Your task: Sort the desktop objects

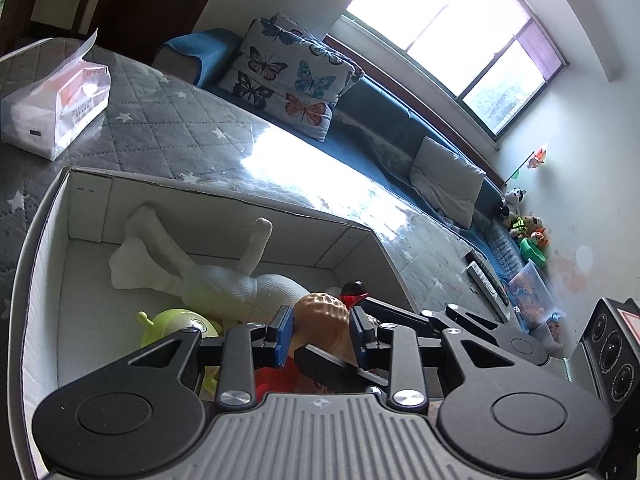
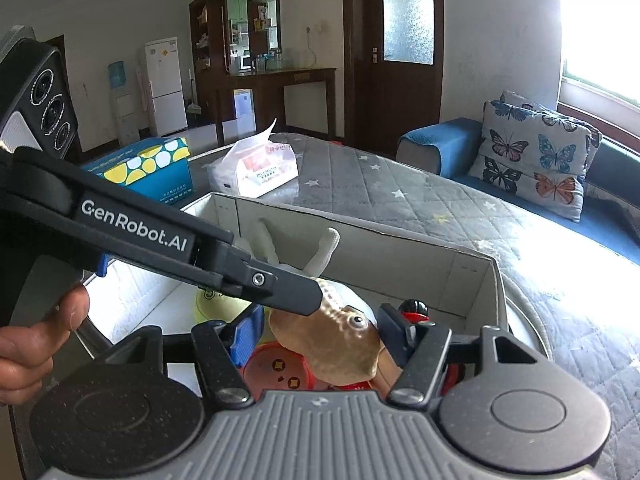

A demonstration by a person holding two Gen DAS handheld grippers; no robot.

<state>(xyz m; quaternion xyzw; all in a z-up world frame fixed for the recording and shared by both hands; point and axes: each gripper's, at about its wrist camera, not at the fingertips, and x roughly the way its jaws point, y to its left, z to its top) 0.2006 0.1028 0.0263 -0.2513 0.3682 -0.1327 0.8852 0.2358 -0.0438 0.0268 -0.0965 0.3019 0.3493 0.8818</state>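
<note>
A brown toy creature [image 1: 322,312] with a bulging eye [image 2: 336,344] sits between both grippers over an open white box [image 1: 208,208]. My left gripper [image 1: 322,330] has its blue pads at the toy's sides and looks shut on it. My right gripper [image 2: 320,334] stands open around the same toy with a gap at each pad. The left gripper's finger [image 2: 276,286] reaches across onto the toy. In the box lie a white plush animal [image 1: 208,276], a green alien toy [image 1: 180,322], a red toy [image 2: 276,370] and a red-and-black figure [image 1: 354,290].
The box [image 2: 400,240] stands on a grey star-quilted table [image 2: 400,184]. A white tissue pack [image 1: 56,112] and a blue dotted tissue box [image 2: 148,168] lie behind it. Remote controls [image 1: 486,284] lie at the table's far end. A blue sofa with butterfly pillows [image 1: 288,76] runs alongside.
</note>
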